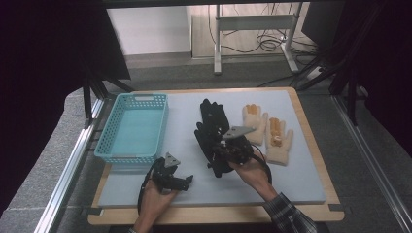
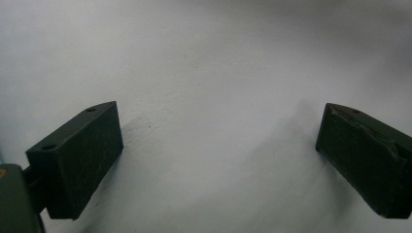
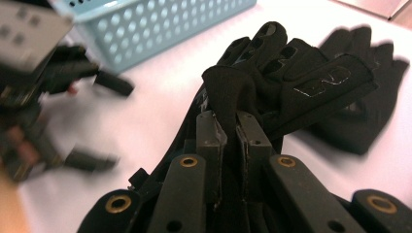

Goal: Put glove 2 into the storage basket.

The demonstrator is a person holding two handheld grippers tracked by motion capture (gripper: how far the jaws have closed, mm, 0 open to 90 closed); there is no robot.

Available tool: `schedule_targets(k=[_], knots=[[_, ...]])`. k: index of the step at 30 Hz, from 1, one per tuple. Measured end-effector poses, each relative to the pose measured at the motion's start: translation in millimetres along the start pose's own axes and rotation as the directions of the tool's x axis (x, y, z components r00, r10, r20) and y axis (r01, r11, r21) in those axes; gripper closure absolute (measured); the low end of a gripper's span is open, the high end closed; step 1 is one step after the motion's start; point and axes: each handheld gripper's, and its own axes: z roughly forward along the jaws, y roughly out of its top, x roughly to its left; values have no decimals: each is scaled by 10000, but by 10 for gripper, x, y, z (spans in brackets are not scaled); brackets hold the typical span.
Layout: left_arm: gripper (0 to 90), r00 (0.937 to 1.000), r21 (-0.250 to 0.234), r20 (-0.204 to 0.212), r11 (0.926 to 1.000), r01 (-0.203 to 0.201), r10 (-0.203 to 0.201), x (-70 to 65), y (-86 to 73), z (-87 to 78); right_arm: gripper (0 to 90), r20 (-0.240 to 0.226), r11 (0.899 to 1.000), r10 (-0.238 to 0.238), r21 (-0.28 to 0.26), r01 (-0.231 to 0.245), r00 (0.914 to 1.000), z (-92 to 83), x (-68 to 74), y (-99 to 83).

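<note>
Black glove (image 3: 291, 73), fold pinched upward

High view: fixed overhead, looks forward and down on the whole table (image 1: 311, 191). Left gripper view: very near the grey mat (image 2: 209, 73), facing down at it. Right gripper view: low, close on the black glove (image 3: 291, 73); shares the blue basket (image 3: 160, 24) and left gripper (image 3: 92, 119) with the high view.

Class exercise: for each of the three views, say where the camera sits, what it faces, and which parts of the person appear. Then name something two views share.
High view: above the table, looking forward and down; both hands, left gripper and right gripper appear.
Left gripper view: rides the left gripper, facing the grey mat; jaws wide apart.
Right gripper view: rides the right gripper, jaws pinching a black glove.
Shared: blue basket in high and right gripper views.
</note>
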Motion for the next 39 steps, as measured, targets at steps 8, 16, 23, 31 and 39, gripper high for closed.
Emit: schedule_targets(k=[8,16,23,31,39], knots=[[32,10000,58,0,10000,-47,47,3,0,-5,766,416,9979,396,494,-416,9984,-23,28,-569],[33,10000,62,-1,10000,-47,47,3,0,-5,608,856,9975,651,217,-672,9942,-197,-145,-676],[32,10000,58,-3,10000,-47,47,2,0,-5,791,1238,9919,902,781,-1004,9882,-344,-345,-933],[33,10000,47,-10,10000,-41,41,1,-1,-4,799,739,9914,765,1003,-837,9943,-299,-205,-1120],[33,10000,54,-10,10000,-55,55,2,-1,-5,795,195,9944,142,1042,-161,9997,-209,54,-1077]])
